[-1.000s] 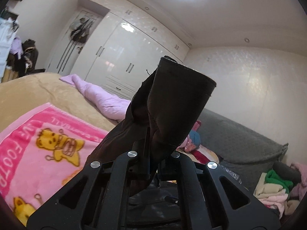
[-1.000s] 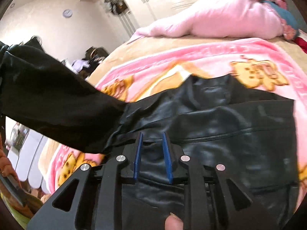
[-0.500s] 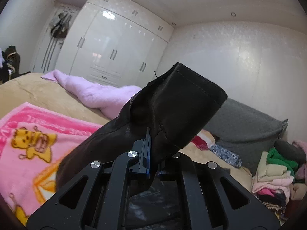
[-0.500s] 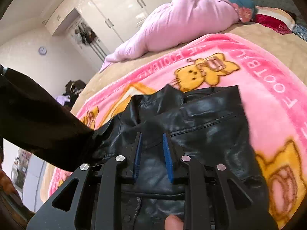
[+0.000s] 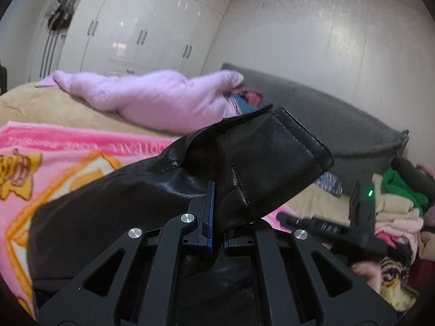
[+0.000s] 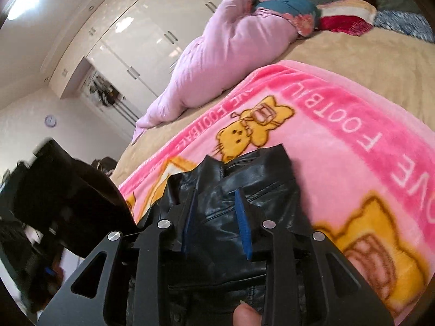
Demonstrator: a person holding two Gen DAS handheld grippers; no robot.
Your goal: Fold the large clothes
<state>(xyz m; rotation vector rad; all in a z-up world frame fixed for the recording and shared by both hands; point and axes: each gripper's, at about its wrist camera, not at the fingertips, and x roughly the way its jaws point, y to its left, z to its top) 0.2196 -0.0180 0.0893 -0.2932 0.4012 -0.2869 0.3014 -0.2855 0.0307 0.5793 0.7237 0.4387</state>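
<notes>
A black leather jacket (image 6: pixel 244 187) lies on a pink cartoon blanket (image 6: pixel 353 125) on the bed. My left gripper (image 5: pixel 217 217) is shut on the jacket's sleeve (image 5: pixel 261 157), holding the cuff end up above the blanket. The lifted sleeve (image 6: pixel 73 190) shows at the left of the right wrist view. My right gripper (image 6: pixel 214 217) is open, hovering just above the jacket body near its collar, holding nothing. It shows as a blurred black shape (image 5: pixel 326 225) at the right of the left wrist view.
A rolled lilac quilt (image 5: pixel 152 97) lies across the tan bedspread (image 6: pixel 353 51) behind the blanket. A grey headboard (image 5: pixel 339 125) and a pile of folded clothes (image 5: pixel 394 209) are to the right. White wardrobes (image 5: pixel 141 30) line the far wall.
My left gripper has swung right and lower with the sleeve. My right gripper has moved over the jacket toward the collar, staying open.
</notes>
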